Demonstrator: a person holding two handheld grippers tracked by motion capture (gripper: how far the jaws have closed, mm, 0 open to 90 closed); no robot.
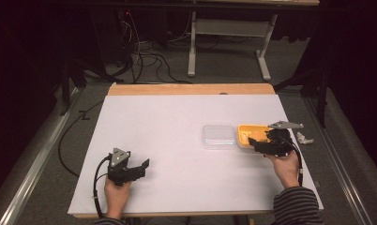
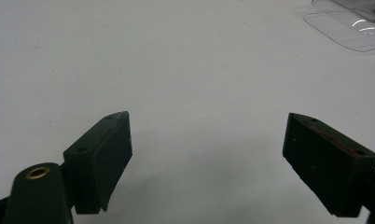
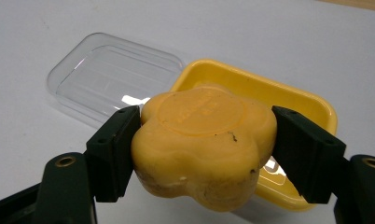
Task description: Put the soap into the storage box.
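Currently my right claw (image 3: 202, 140) grips the yellow flower-shaped soap (image 3: 204, 144) between both jaws, held just above the yellow dish (image 3: 311, 105) on the bench (image 1: 177, 140). Clear lid (image 3: 111, 77) lies beside the dish. My left claw (image 2: 206, 149) is spread wide over bare bench, holding nothing.

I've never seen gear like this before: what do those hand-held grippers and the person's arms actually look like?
Each hand grips a black tool: the left gripper and the right gripper each carry a grey three-cornered plate on top and trail a black cable. Their jaws are blocky black pads with brass-coloured rivets. A dark striped sleeve covers the right forearm.
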